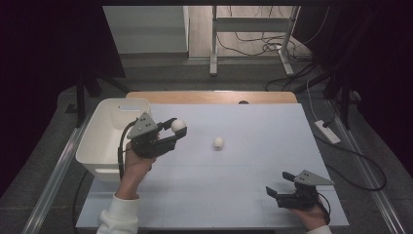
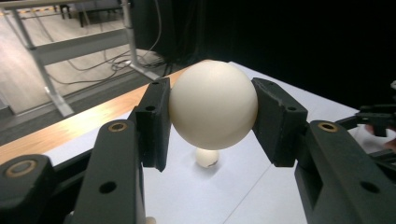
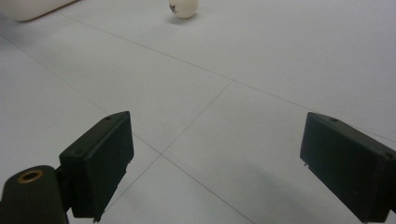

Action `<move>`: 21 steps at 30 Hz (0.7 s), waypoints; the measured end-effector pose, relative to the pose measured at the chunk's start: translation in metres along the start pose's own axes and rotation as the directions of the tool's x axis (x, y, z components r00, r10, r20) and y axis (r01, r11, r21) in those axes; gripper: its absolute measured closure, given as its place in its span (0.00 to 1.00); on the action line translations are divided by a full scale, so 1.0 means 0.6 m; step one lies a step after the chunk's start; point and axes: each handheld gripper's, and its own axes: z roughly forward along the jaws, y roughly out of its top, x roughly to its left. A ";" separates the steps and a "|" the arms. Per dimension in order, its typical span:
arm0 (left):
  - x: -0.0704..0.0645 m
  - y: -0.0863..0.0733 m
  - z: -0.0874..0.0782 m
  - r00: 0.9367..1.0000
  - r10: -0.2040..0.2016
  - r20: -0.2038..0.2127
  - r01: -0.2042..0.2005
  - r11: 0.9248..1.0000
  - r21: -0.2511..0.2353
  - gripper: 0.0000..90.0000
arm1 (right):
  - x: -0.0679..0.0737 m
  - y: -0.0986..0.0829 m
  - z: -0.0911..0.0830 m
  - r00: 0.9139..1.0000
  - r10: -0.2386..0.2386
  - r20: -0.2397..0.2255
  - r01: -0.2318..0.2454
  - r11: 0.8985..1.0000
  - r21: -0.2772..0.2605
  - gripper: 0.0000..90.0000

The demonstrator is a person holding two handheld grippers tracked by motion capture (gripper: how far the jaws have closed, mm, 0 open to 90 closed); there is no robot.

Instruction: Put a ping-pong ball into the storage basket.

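Nearest the high camera, at the close right edge of the tabletop (image 1: 243, 195), the right gripper (image 1: 277, 187) rests low in a hand with its jaws spread wide apart and nothing between them; in the right gripper view only bare white surface with thin seam lines lies between the two black jaws. Farther off along that gripper's line of sight, and well apart from it, a loose white ball (image 3: 183, 7) sits on the tabletop, a small dark mark on its side. The same loose ball shows in the high view ahead and to the left of the right gripper, near the middle of the surface. Just left of it, and a little farther up, the left gripper (image 1: 178, 131) is held raised in a hand with a white sleeve (image 1: 118, 217) behind it, its jaws clamped on a second white ball, the held ball (image 2: 213, 104), pinched on both sides and lifted off the surface. In the left gripper view the loose ball lies below and beyond the held one. Directly to the left gripper's left stands a white bin (image 1: 104, 141) at the tabletop's edge. Beyond the far wooden edge, cables (image 1: 253, 44) lie on the floor.
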 end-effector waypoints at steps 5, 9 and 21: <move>0.006 0.000 -0.005 1.000 -0.004 -0.013 0.004 1.000 0.000 0.56 | 0.000 0.000 0.000 1.000 0.000 0.000 0.000 1.000 0.000 0.11; 0.009 0.000 -0.009 1.000 -0.011 -0.016 0.011 1.000 -0.003 0.56 | 0.000 0.000 0.000 1.000 -0.001 0.000 0.001 1.000 0.000 0.11; 0.018 0.000 -0.018 0.998 -0.019 -0.059 0.019 1.000 0.002 0.56 | 0.001 0.001 -0.001 1.000 -0.003 0.001 0.003 1.000 0.001 0.11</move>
